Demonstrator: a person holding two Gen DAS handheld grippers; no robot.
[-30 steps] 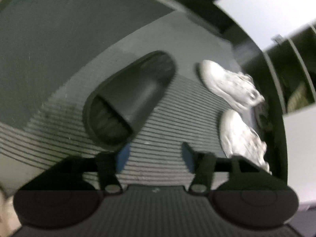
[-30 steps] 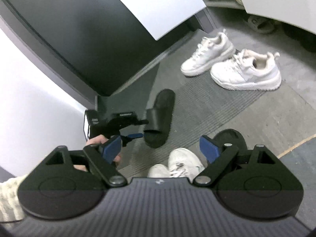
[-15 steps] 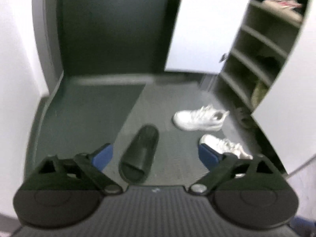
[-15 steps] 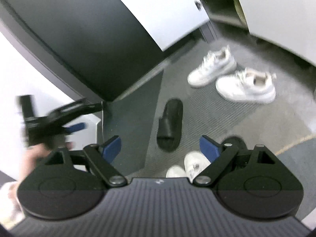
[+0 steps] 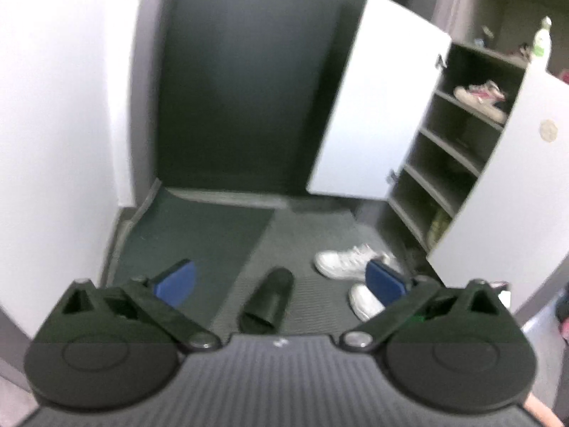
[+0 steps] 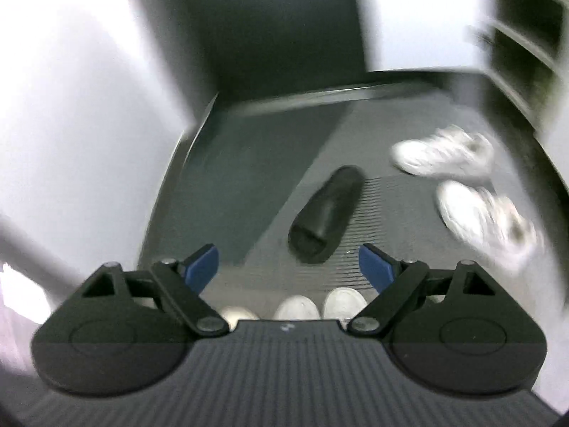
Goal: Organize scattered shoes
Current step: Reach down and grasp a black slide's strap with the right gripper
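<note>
A black slide sandal (image 5: 267,300) (image 6: 325,219) lies on the ribbed floor mat (image 6: 387,227). To its right lie two white sneakers (image 5: 343,263) (image 6: 441,151), the nearer one (image 5: 364,300) (image 6: 483,226) partly behind a blue fingertip in the left wrist view. My left gripper (image 5: 281,281) hangs open high above the sandal, holding nothing. My right gripper (image 6: 288,267) is open too, empty, just short of the sandal's open end. White shoe toes (image 6: 320,307) show at the bottom edge of the right wrist view, which is blurred.
An open shoe cabinet (image 5: 458,149) with white doors (image 5: 373,106) stands on the right, with a pinkish sneaker (image 5: 480,98) on an upper shelf. A dark door (image 5: 249,89) closes the back and a white wall (image 5: 64,124) runs along the left.
My left gripper rose from close over the sandal to a high view of the entryway and opened wider. My right gripper swung around fast and now faces the sandal from nearer.
</note>
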